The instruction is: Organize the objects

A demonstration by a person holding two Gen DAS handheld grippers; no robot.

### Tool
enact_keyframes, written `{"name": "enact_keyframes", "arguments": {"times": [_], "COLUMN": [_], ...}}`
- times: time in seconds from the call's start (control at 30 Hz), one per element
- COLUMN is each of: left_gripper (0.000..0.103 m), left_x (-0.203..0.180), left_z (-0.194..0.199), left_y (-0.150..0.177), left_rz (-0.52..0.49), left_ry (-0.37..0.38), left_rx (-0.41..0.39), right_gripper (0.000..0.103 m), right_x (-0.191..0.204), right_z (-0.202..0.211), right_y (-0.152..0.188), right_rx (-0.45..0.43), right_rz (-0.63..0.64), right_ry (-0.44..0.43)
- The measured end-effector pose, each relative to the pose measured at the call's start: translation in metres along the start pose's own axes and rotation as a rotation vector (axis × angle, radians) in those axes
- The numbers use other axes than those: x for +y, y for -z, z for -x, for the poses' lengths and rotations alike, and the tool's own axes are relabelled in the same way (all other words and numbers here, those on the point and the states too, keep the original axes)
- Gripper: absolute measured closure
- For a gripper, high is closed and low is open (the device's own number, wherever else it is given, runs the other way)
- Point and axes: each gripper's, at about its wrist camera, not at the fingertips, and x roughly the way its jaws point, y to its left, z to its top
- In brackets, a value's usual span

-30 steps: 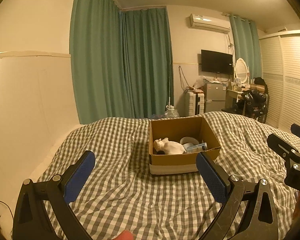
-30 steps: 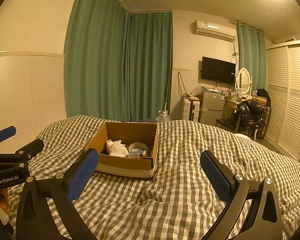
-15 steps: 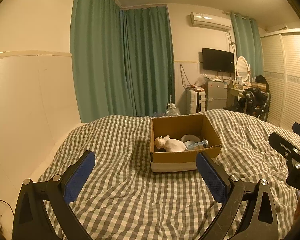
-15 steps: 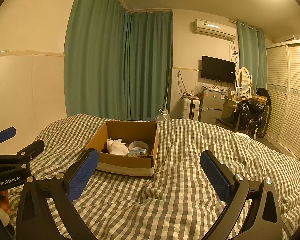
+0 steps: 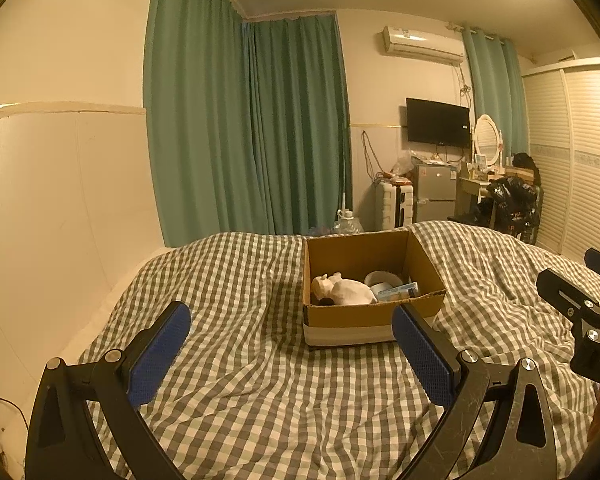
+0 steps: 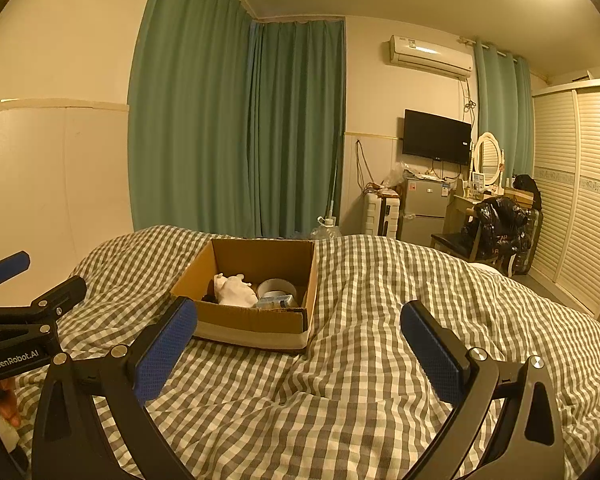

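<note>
Hovering both over the grey-and-white checked bedspread (image 5: 260, 392), your left gripper (image 5: 292, 344) and right gripper (image 6: 300, 344) have jaws wide apart, empty. The open brown cardboard box (image 5: 364, 320) sits further ahead, already holding the white plush toy (image 5: 346, 290), probably collecting everything.

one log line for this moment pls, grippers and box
left gripper: jaws open, empty | right gripper: jaws open, empty | cardboard box: on checked bedspread, white toy and tape roll inside

Box (image 5: 374, 280) out on the bed (image 5: 240, 360), toy (image 5: 346, 290) inside at left, tape roll (image 5: 384, 279) at right; curtains (image 5: 252, 128) behind, fridge (image 5: 434, 192) far right.
</note>
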Motion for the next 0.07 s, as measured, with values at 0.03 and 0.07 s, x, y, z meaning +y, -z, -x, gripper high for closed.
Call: {"name": "enact_keyframes", "arguments": {"times": [0.03, 0.07], "left_gripper": [0.000, 0.000], "left_x": [-0.0004, -0.0009], "left_z": [0.0001, 0.0001], "left_y": [0.0002, 0.0003], "left_rz": [-0.002, -0.004], "left_ry": [0.000, 0.002], "left_rx": [0.000, 0.002], "right_gripper": [0.001, 0.001], "right_x": [-0.0003, 0.0001], "right_z": [0.0007, 0.0003], "right_y": [0.0008, 0.0006], "right_rx": [0.000, 0.000], "right_rz": [0.001, 0.000], "right_ry": [-0.001, -0.001]}}
